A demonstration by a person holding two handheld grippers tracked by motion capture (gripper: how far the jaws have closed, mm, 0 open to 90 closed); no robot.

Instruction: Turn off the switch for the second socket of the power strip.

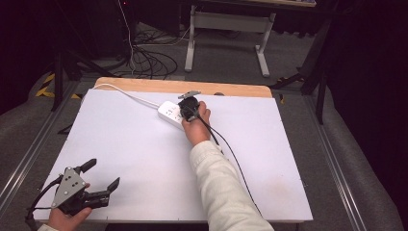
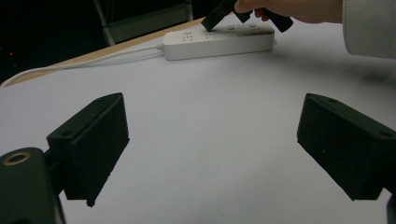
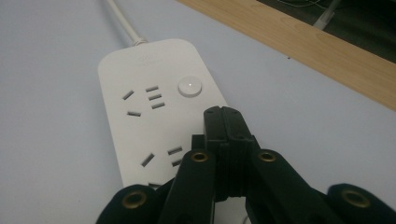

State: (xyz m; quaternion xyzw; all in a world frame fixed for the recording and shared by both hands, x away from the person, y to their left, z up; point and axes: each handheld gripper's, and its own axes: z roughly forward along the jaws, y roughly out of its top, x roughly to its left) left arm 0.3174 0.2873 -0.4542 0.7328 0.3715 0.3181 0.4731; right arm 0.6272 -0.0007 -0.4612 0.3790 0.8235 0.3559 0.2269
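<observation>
Power strip (image 3: pixel 154 116) beneath closed right gripper (image 3: pixel 223 114)

Grey carpeted floor (image 1: pixel 231 53) around the table, dim toward the edges; near-black surroundings at left and right. White sheet (image 1: pixel 144 159) over a table with a light wooden edge (image 1: pixel 144 84) exposed along the far side; metal rails (image 1: pixel 21 161) flanking the table on both sides. Second table's white metal legs (image 1: pixel 191 41) standing beyond; tangle of black and white cables (image 1: pixel 149 60) on the floor to their left; black stand legs (image 1: pixel 58 77) at far left; yellow-black hazard tape (image 1: pixel 45 86) on the floor near them.
</observation>
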